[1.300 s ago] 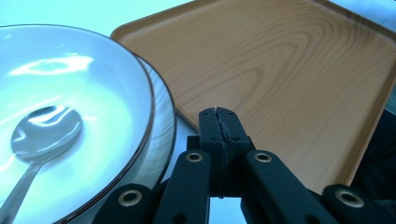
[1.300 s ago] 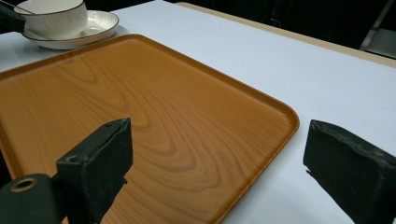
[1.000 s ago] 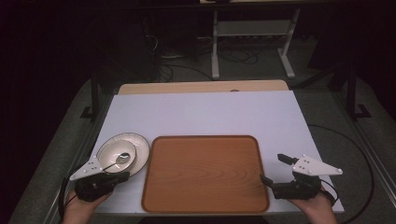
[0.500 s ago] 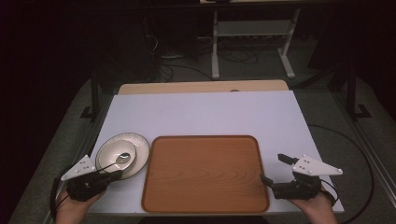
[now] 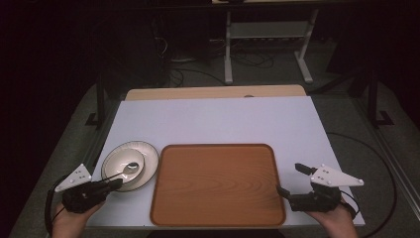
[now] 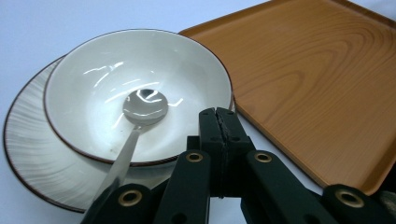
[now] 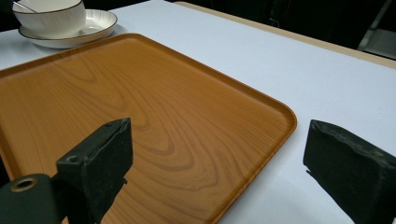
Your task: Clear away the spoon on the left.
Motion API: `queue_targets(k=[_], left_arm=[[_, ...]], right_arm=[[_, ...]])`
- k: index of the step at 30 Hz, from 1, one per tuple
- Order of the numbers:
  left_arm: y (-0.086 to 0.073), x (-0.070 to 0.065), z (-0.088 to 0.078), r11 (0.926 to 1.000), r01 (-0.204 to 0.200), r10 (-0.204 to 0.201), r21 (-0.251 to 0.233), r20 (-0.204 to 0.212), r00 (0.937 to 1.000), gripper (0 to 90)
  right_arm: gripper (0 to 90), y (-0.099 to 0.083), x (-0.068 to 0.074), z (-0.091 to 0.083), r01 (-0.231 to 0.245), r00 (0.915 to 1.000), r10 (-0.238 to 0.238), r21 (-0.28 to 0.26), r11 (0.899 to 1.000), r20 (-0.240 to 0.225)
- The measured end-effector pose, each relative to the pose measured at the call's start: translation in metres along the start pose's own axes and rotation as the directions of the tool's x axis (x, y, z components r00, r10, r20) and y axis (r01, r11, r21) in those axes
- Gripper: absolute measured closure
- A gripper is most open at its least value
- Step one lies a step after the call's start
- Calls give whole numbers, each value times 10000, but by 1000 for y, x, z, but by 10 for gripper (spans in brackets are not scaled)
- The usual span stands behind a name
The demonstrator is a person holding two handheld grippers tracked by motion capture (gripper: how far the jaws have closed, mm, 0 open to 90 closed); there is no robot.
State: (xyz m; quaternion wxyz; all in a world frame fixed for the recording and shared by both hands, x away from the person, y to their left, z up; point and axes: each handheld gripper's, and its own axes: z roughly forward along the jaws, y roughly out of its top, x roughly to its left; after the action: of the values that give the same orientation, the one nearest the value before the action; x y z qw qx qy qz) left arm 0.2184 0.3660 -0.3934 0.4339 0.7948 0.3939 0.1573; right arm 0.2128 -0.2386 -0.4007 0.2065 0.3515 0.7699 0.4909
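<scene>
My left gripper (image 5: 113, 184) sits at the near edge of the bowl (image 5: 124, 164), its two black jaws clenched flat against each other with nothing between them. In the left gripper view the closed tips hover just over the bowl's near rim. The bowl is white with a dark rim and stands on a wider striped plate (image 5: 148, 154); both rest on the pale table (image 5: 213, 119).

A metal spoon (image 6: 138, 118) lies inside the bowl. Its rounded head rests near the middle of the bowl's floor, and its handle runs back over the near rim toward me — passing just to the left of my closed jaws, close beside them, whether touching I cannot tell. So the spoon's long axis points almost straight along my left gripper's own line.

To the right of the bowl, nearly touching the plate, lies a bare wooden tray (image 5: 218, 183). My right gripper (image 5: 292, 179) waits on the tray's far side from the bowl, jaws spread wide and empty — well apart from the spoon. The left gripper is plainly the nearer; I judge it must open and shift slightly left to straddle the handle.
</scene>
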Motion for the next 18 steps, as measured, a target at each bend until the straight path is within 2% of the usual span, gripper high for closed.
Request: queue_targets(k=[18], left_arm=[[-4,12,-14,9997,187,-194,-132,-546,9983,894]], right_arm=[[78,0,0,0,-26,10000,26,11,10000,18]])
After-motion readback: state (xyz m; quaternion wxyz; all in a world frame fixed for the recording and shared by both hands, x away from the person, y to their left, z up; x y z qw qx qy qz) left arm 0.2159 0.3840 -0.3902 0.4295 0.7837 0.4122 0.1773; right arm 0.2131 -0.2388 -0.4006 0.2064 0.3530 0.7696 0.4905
